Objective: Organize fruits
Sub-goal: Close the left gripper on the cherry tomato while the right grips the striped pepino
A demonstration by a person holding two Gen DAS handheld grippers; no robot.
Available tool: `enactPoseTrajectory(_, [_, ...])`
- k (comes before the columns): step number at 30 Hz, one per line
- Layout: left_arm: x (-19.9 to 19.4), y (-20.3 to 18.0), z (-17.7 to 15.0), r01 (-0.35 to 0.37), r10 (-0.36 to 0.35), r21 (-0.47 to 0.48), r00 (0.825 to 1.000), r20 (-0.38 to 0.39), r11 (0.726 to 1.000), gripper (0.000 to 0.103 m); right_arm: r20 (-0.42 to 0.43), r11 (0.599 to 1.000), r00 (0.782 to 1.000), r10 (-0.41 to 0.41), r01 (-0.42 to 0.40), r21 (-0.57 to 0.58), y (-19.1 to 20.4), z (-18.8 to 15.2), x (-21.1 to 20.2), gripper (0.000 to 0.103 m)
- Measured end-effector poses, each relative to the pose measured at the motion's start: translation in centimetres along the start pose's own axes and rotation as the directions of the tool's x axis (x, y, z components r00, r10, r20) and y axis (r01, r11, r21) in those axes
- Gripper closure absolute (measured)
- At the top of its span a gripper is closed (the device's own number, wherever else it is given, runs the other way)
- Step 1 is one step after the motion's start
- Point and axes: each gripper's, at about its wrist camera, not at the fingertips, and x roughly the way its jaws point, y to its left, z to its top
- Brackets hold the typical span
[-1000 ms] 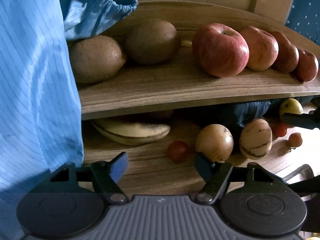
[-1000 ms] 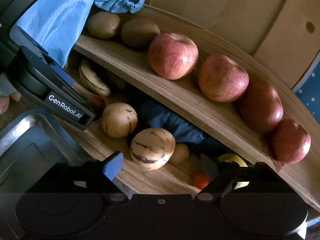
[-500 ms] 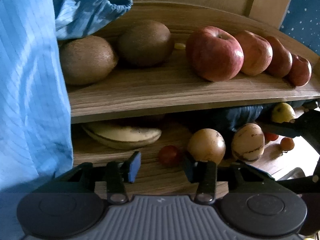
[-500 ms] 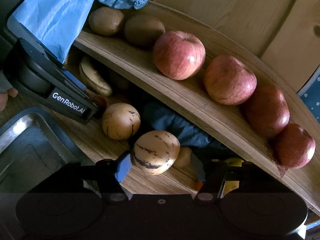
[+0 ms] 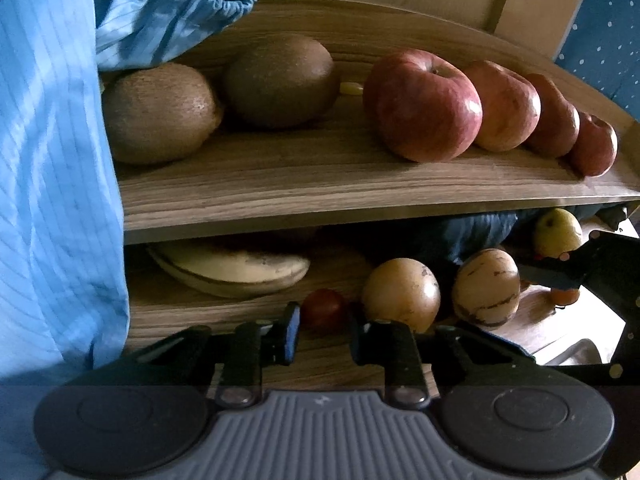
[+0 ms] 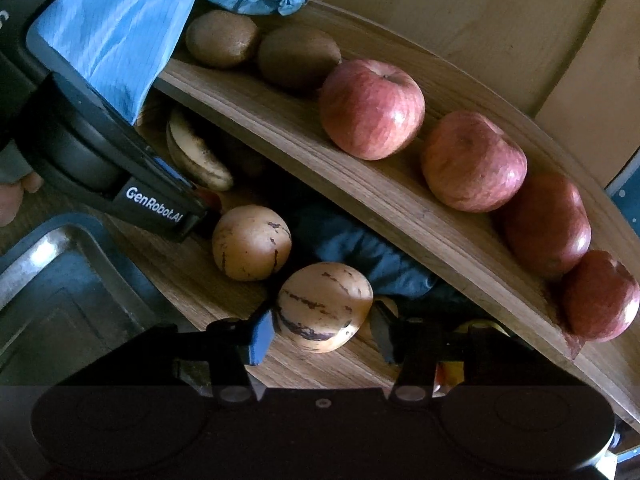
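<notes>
Both claws stand open, the left gripper [image 5: 322,334] bracketing the small red fruit [image 5: 323,309] and the right gripper [image 6: 323,334] the striped melon [image 6: 323,306] near the lower shelf [image 5: 224,312]'s front edge; each should seat deeper before squeezing gently.

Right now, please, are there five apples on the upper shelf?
No, the upper shelf holds four apples in a row, beside two kiwis.

Four red, rounded apples [image 5: 424,110] are being displayed in a touching row along the right of the upper wooden shelf, with two fuzzy brown kiwis [image 5: 160,114] being kept to their left. Below, a pale, brown-speckled banana [image 5: 232,270], a small red tomato [image 5: 323,308] and two tan, dark-streaked round melons [image 6: 324,306] are being kept on the lower board.
</notes>
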Motion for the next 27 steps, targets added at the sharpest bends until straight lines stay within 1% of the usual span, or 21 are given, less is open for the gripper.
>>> enactPoseTrajectory(4, [0.3,-0.1,0.1,0.005,-0.005,-0.006,1.0,-0.004,1.0,0.078,0.004,1.0,1.0,0.011,-0.011,0.027,-0.2,-0.2,-0.2,0.051])
enactPoseTrajectory(18, [-1.6,-1.1,-1.0,-0.009,0.009,-0.006,1.0,0.0,1.0,0.078,0.043,0.997,0.999,0.013,-0.017,0.076,-0.8,-1.3,-2.5,0.051])
enactPoseTrajectory(27, [-2.8,-2.5,-1.7,-0.006,0.006,-0.005,1.0,0.008,1.0,0.078,0.049,0.995,0.999,0.002,-0.007,0.104,-0.6,-3.0,-5.4,0.051])
